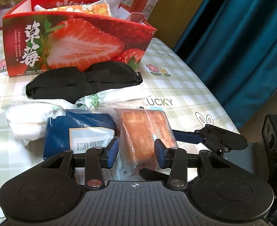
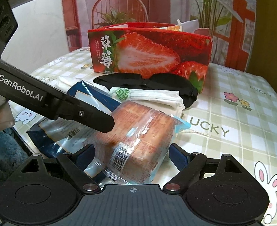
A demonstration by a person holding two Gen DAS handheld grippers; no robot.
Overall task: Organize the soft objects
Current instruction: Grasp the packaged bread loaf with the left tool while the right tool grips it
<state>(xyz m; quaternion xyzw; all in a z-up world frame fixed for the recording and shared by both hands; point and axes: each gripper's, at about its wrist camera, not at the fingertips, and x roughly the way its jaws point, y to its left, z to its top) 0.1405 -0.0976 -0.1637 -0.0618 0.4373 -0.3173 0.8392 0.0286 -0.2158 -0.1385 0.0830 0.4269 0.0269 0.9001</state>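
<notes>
The wrapped cake [image 1: 146, 131], a brown oblong loaf in clear crinkled plastic, lies on the surface [image 1: 176, 86] near its front edge. The left claw [image 1: 136, 152] is clenched on its near end. The right claw [image 2: 130, 156] stands released around the same cake. Beside it lie one blue glossy packet [image 1: 78, 130], one black padded eye mask [image 1: 85, 81] and two white soft packs [image 1: 25, 116]. One red cardboard strawberry box [image 1: 72, 43] stands behind.

The strawberry box [image 1: 78, 43] reads "草莓", the tablecloth [image 2: 251, 131] "LUCKY", and the left gripper [image 2: 108, 126] apparently "GenRobot.AI".
</notes>
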